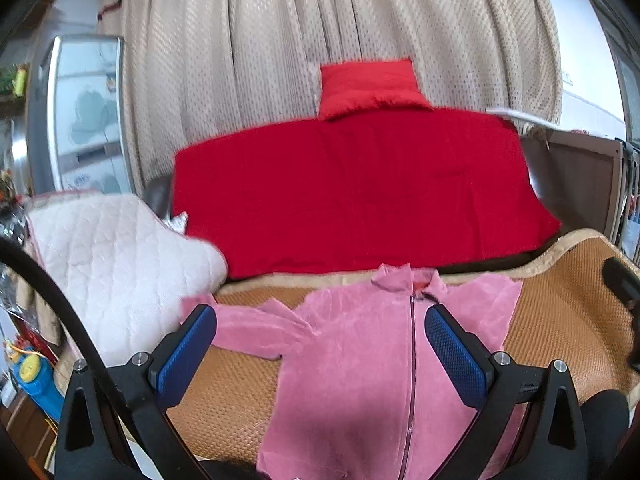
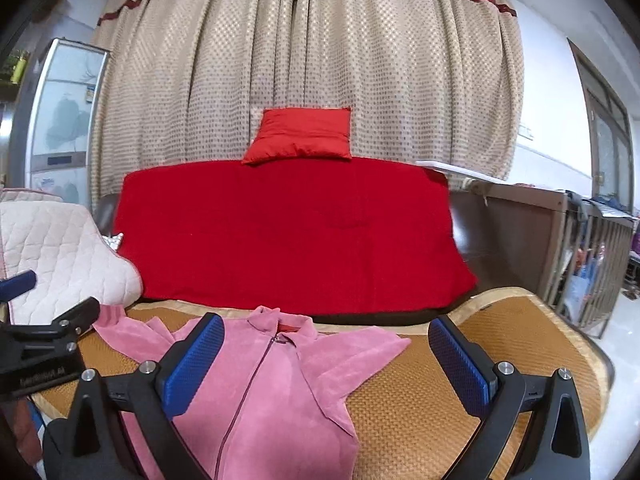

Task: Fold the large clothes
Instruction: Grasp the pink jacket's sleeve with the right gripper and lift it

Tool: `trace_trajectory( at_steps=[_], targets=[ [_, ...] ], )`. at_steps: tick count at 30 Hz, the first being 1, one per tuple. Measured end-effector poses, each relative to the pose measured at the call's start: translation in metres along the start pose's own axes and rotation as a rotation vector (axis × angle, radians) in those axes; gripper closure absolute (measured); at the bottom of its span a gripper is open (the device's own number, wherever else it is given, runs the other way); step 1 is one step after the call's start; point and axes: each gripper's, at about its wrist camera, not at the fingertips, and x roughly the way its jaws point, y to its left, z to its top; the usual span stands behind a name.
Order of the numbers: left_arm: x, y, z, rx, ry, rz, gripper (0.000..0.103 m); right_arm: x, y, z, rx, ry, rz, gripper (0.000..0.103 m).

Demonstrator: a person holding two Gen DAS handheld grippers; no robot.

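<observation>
Left wrist view: pink jacket [image 1: 360,360] spread front-up on the woven mat [image 1: 560,312], its hem cut off by the frame's lower edge.

Behind the mat a red blanket [image 1: 360,192] drapes the sofa back, hiding it almost wholly (a red cushion [image 1: 368,88] sits on top). The jacket is zipped, collar toward the sofa, sleeves angled outward. The left gripper [image 1: 320,320] and right gripper [image 2: 326,332] both hover above it with jaws wide and nothing between them.

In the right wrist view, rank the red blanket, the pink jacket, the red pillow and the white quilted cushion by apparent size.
1. Red blanket
2. Pink jacket, partly hidden by the gripper, and nearer the camera, so unsure
3. White quilted cushion, cut off at the frame edge
4. Red pillow, farthest back
</observation>
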Motion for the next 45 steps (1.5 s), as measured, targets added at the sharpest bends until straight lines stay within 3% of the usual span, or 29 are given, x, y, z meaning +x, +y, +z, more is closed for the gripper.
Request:
trace_trajectory(
  at_steps=[4,9,15,21,24,30,36,37,38,40,41,45],
  targets=[
    [0.057,0.003,-0.016,0.002,0.106,-0.017,0.0,0.045,-0.023,-0.01,-0.012,0.08,0.016,0.0],
    [0.132,-0.006,-0.03,0.05,0.191,-0.016,0.0,0.128,-0.087,-0.035,0.109,0.243,0.005,0.0],
    [0.209,-0.03,-0.033,0.058,0.231,-0.032,0.0,0.234,-0.168,-0.092,0.487,0.492,0.091,0.0],
    [0.248,-0.052,-0.044,0.068,0.215,-0.047,0.0,0.323,-0.201,-0.129,0.779,0.598,0.214,0.002],
    [0.262,-0.057,-0.049,0.085,0.266,-0.039,0.0,0.357,-0.21,-0.142,0.838,0.636,0.196,0.011],
    [0.266,-0.06,-0.05,0.075,0.263,-0.055,0.0,0.411,-0.231,-0.16,0.927,0.659,0.129,0.023],
    [0.275,-0.062,-0.05,0.06,0.28,-0.084,0.0,0.447,-0.235,-0.161,0.906,0.658,0.099,0.042],
    [0.276,-0.063,-0.05,0.06,0.282,-0.087,0.0,0.45,-0.234,-0.16,0.892,0.663,0.095,0.05],
    [0.277,-0.063,-0.05,0.059,0.284,-0.089,0.0,0.455,-0.231,-0.16,0.868,0.668,0.095,0.069],
    [0.281,-0.064,-0.049,0.052,0.295,-0.092,0.0,0.46,-0.23,-0.152,0.84,0.689,0.096,0.084],
    [0.283,-0.063,-0.049,0.045,0.299,-0.094,0.0,0.462,-0.229,-0.152,0.832,0.683,0.098,0.089],
    [0.281,-0.055,-0.043,0.005,0.283,-0.086,0.0,0.455,-0.217,-0.132,0.8,0.645,0.159,0.093]
  ],
)
